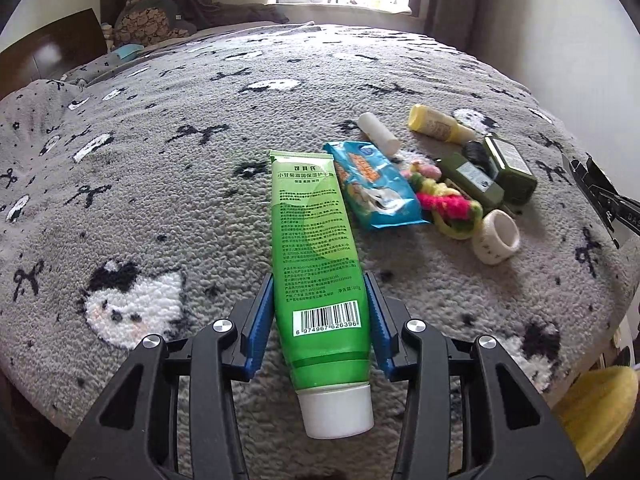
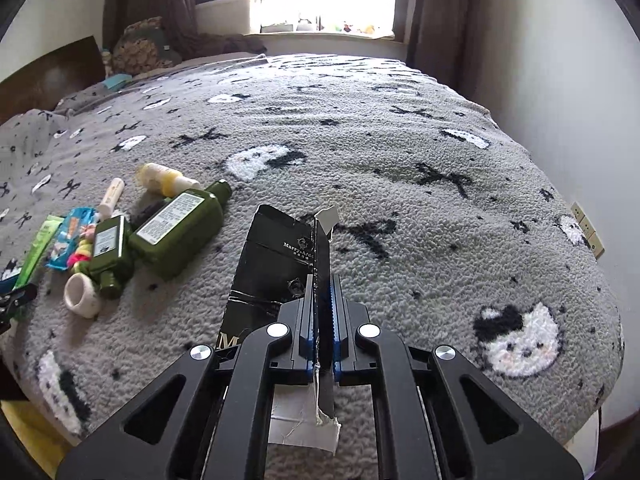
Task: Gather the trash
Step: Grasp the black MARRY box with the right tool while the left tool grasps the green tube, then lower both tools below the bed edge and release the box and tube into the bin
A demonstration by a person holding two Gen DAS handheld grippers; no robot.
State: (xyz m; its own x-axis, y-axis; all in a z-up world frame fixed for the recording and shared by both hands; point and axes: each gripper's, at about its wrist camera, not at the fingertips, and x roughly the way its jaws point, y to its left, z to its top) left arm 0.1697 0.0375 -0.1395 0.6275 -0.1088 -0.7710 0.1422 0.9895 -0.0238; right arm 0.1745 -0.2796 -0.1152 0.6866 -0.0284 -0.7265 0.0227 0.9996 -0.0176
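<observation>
My left gripper [image 1: 319,286] is shut on a green tube [image 1: 316,248] with a white cap, held between the blue pads [image 1: 260,320] just above the grey blanket. My right gripper [image 2: 321,282] is shut on the edge of a flattened black cardboard box [image 2: 272,264], lifted over the bed. On the blanket lie a blue wrapper [image 1: 376,186], a white stick [image 1: 378,134], a yellow bottle [image 1: 438,124], two dark green bottles [image 2: 176,228], colourful hair ties [image 1: 444,204] and a white tape roll [image 1: 496,236].
The grey patterned blanket [image 2: 400,160] covers a bed with its edge at the right and near side. Pillows [image 1: 148,16] and a dark headboard [image 1: 52,48] stand at the far left. A yellow object [image 1: 596,408] sits below the bed edge. A window is beyond.
</observation>
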